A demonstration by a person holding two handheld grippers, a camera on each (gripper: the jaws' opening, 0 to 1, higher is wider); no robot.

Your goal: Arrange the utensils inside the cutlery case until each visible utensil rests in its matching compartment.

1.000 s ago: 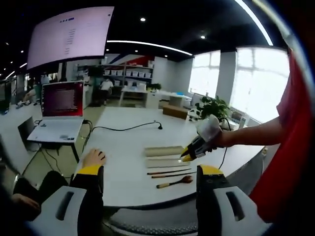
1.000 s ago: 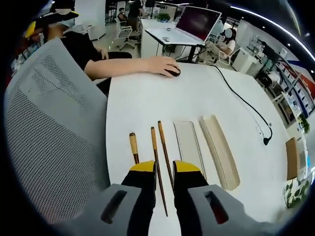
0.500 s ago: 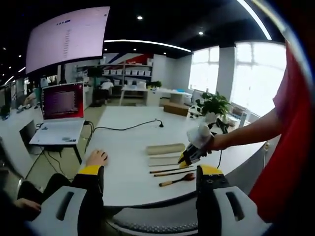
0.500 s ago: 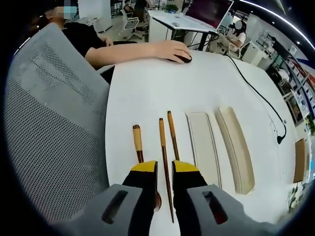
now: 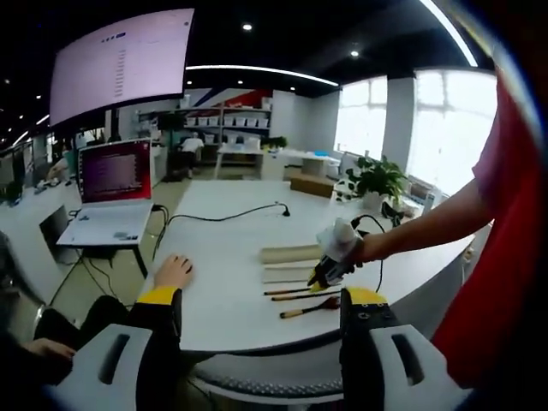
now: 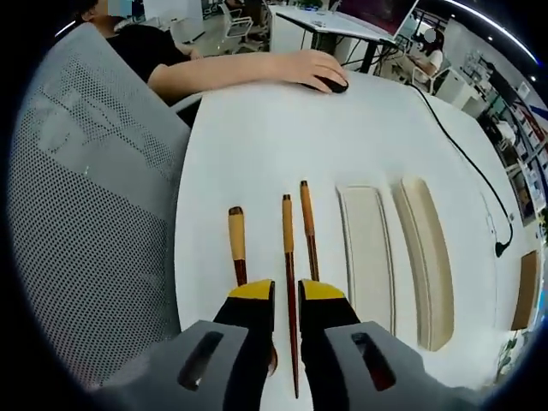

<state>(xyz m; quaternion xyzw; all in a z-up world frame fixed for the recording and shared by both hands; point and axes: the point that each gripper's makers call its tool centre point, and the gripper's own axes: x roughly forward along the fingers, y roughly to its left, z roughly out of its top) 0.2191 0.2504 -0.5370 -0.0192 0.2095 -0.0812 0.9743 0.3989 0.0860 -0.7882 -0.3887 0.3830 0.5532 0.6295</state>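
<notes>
Wooden utensils lie in a row on the white table [image 5: 218,295] in the left gripper view: a spoon [image 5: 308,306] nearest the table edge, then two chopsticks [image 5: 295,293], then the two halves of the pale cutlery case [image 5: 289,254] beyond them. The left gripper [image 5: 261,304] is held back from the table with its yellow-tipped jaws spread wide and nothing between them, which reads as waiting while the other hand works. The right gripper [image 5: 324,272] reaches in from the right on a bare arm, its tip low over the utensils beside the case. A second person's hand [image 5: 174,272] rests on the table near a laptop [image 5: 110,193] and a black cable [image 5: 224,216].

In the right gripper view, the right gripper [image 6: 287,295] points straight down the row, its jaws parted narrowly on either side of the middle chopstick [image 6: 289,282]; whether they press it cannot be told. Lining up along the stick suits a lengthwise pinch, probably the start of a pickup. The second chopstick [image 6: 307,229] lies just to its right, the spoon [image 6: 237,255] just to its left with its bowl hidden behind the jaw. Further right sit the case tray [image 6: 366,257] and its lid [image 6: 426,257], both open and holding nothing, so no utensil is stowed yet.

This closer view gives the stick's alignment with the jaws and the bare compartments; the left gripper view gives the reaching arm and the layout across the table.
</notes>
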